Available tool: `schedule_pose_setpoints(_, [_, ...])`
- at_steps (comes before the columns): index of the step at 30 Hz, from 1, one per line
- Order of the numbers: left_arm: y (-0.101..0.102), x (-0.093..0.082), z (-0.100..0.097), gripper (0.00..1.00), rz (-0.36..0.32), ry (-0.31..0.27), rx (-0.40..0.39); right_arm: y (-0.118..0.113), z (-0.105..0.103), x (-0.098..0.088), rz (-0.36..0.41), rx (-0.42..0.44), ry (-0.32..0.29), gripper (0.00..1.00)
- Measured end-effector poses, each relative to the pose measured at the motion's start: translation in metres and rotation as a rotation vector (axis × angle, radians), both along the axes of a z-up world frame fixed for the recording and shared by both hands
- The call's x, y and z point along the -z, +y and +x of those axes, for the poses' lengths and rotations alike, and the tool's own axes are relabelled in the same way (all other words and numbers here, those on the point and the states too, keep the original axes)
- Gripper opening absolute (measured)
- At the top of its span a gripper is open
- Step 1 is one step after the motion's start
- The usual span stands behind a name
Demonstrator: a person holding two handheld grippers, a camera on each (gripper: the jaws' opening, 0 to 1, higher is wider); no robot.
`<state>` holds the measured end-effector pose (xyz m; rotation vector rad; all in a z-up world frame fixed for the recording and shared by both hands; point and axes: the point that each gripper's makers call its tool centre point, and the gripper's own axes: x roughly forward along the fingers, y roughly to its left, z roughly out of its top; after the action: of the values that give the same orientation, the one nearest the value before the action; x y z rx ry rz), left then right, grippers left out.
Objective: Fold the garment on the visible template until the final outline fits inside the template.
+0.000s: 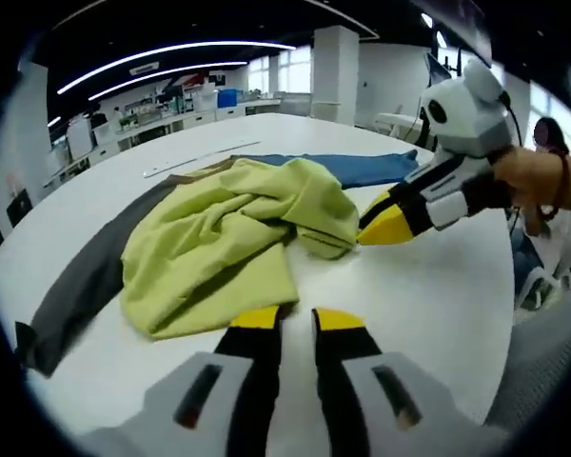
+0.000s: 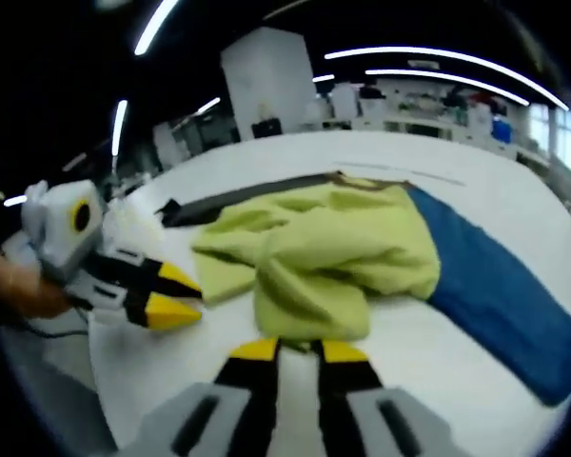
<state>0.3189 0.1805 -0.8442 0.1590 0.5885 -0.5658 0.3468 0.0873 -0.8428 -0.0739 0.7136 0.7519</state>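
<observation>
No readable writing; rumpled yellow-green garment (image 1: 230,243) heaped mid-counter (image 1: 419,295) over grey cloth (image 1: 86,276) and blue cloth (image 1: 357,168), left hand-held gripper (image 1: 285,317) and right hand-held gripper (image 2: 299,349) both released, holding nothing.

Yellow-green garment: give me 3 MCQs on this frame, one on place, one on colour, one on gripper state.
1. Where does the yellow-green garment lie?
A. bunched on top of the grey and blue cloths
B. hanging off the table edge
C. folded inside a box

2. What colour is the cloth that sticks out beside the garment in the right gripper view?
A. red
B. blue
C. white

3. How do the jaws of the left gripper stand?
A. clamped on the garment
B. clamped on the grey cloth
C. slightly apart, holding nothing

Answers:
1 A, it sits crumpled over the grey cloth on the white table.
2 B, a blue strip runs out from under it.
3 C, bare table shows between the yellow tips.
</observation>
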Motion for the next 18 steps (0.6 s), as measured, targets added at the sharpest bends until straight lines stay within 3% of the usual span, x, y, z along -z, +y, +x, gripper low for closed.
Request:
schedule_pose_setpoints(8, [-0.002,-0.003,0.011,0.06,0.029,-0.021,-0.042,0.000,0.006,0.003,-0.007,0.058,0.001,0.02])
schedule_pose_setpoints(12, [0.001,-0.007,0.017,0.00,0.008,-0.031,-0.077,-0.001,0.005,0.003,-0.006,0.074,0.001,0.00])
schedule_pose_setpoints(18, [0.009,-0.016,0.022,0.00,-0.040,-0.050,-0.109,0.001,0.005,0.003,0.004,0.076,0.006,0.00])
